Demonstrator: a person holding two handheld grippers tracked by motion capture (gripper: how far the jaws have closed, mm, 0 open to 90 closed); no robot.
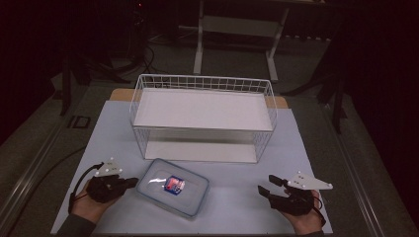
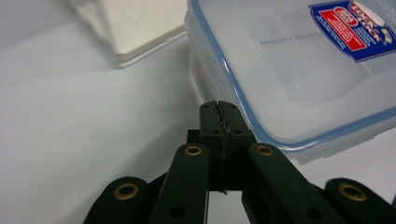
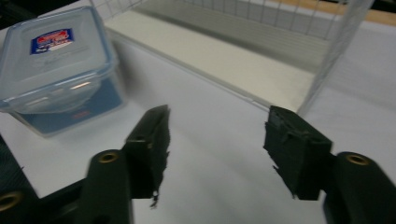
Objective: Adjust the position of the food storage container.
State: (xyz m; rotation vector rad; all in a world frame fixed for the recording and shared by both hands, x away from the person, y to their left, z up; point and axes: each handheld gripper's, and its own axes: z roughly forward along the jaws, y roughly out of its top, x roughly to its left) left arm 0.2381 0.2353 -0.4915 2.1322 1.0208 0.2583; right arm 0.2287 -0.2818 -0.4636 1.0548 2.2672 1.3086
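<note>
High view: left hand-held gripper [image 1: 132,182], jaws closed and empty, touches the near-left edge of the box [image 1: 172,186] lying diagonally on the worktop [image 1: 232,197]; right hand-held gripper [image 1: 268,185], open and empty, sits well apart.

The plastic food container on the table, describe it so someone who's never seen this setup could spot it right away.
Find the white wire basket standing at the middle of the pale table. Just in front of it, nearer the person and slightly left, lies the plastic container. It is a clear, rounded rectangle with a blue-edged lid and a red and blue label.
</note>
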